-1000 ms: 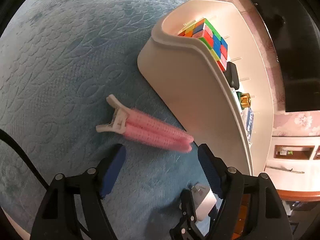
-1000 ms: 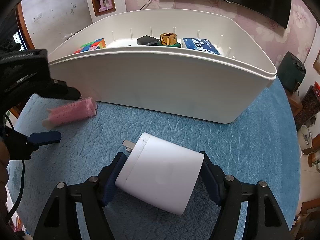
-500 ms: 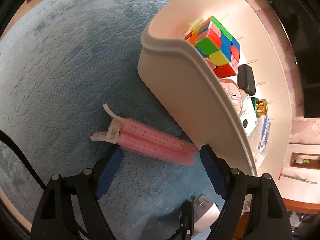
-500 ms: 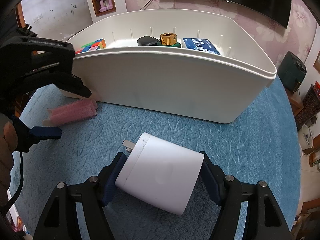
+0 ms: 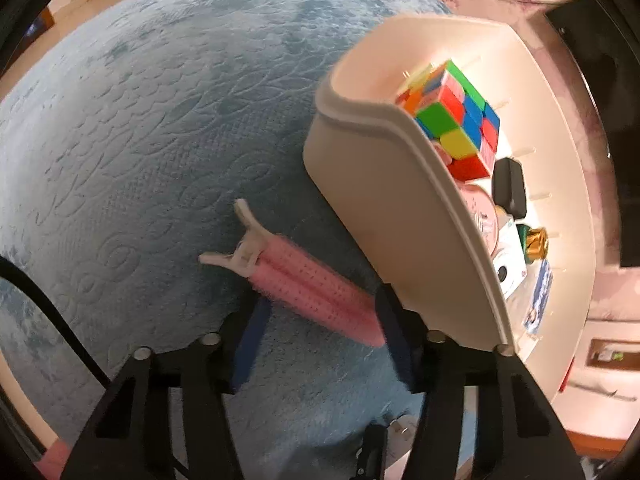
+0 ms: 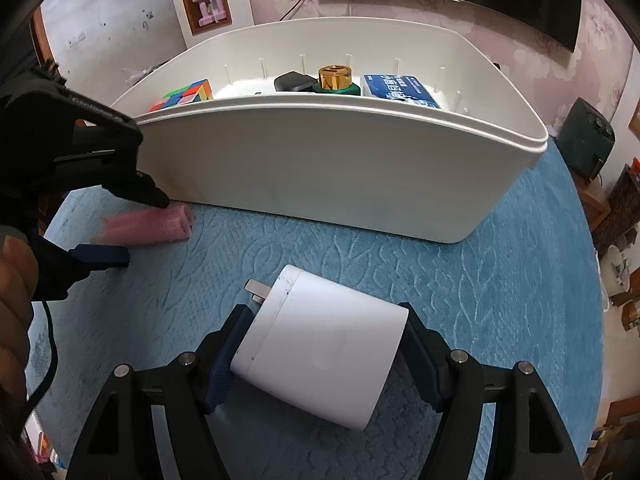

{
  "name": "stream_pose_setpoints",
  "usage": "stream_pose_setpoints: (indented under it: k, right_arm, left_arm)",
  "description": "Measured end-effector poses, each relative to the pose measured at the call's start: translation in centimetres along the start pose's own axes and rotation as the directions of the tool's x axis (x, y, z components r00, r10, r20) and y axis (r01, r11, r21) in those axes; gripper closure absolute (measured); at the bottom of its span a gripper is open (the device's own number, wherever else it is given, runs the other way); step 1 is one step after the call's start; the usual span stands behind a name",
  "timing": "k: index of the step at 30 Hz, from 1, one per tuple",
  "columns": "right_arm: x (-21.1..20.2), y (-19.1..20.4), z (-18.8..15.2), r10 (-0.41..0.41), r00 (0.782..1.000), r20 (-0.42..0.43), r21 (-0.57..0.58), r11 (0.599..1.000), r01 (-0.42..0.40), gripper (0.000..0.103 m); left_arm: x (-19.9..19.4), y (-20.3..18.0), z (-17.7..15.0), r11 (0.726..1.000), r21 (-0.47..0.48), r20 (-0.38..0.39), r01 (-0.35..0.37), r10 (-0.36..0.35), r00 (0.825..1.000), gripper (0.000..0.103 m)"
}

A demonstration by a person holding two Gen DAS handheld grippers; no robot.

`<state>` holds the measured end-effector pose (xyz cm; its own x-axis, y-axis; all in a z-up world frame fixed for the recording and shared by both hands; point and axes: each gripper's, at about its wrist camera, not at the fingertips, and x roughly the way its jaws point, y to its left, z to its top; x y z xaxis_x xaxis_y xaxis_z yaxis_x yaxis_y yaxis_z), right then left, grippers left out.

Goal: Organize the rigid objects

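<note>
Our left fingers [image 5: 320, 322] straddle the pink bristly hair clip [image 5: 316, 292], seemingly unclamped; our right fingers [image 6: 322, 344] grip the white plastic charger block [image 6: 324, 356]

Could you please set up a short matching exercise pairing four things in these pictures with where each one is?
Things:
1. charger
2. hair roller
3. cube
4. gold cap

Places:
A. at the left end inside the bin
B. between the fingers of the right hand-held gripper
C. on the blue cloth, between the fingers of the left hand-held gripper
D. inside the bin, beside the blue packet

Pairs: 1-B, 2-C, 3-A, 4-D
</note>
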<state>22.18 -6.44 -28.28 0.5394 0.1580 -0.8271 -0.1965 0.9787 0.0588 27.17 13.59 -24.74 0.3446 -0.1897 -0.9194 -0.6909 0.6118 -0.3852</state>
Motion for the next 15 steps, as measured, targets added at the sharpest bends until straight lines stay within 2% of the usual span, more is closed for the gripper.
stream_pose_setpoints:
  k: [9,15]
  right_arm:
    - [0.1,0.1,0.0,-0.001,1.000,-0.005,0.006,1.000,0.001,0.030]
    - [0.2,-0.1,-0.1,-0.004,1.000,-0.012,0.014,1.000,0.004,0.030]
  left_arm:
    - [-0.6,3.5,0.1,0.994,-0.034,-0.055,0.103,-0.105,0.993,0.056]
    - [-0.9,6.7,-0.4,0.976,-0.070,-0.100,0.205,-0.212,0.972,0.062]
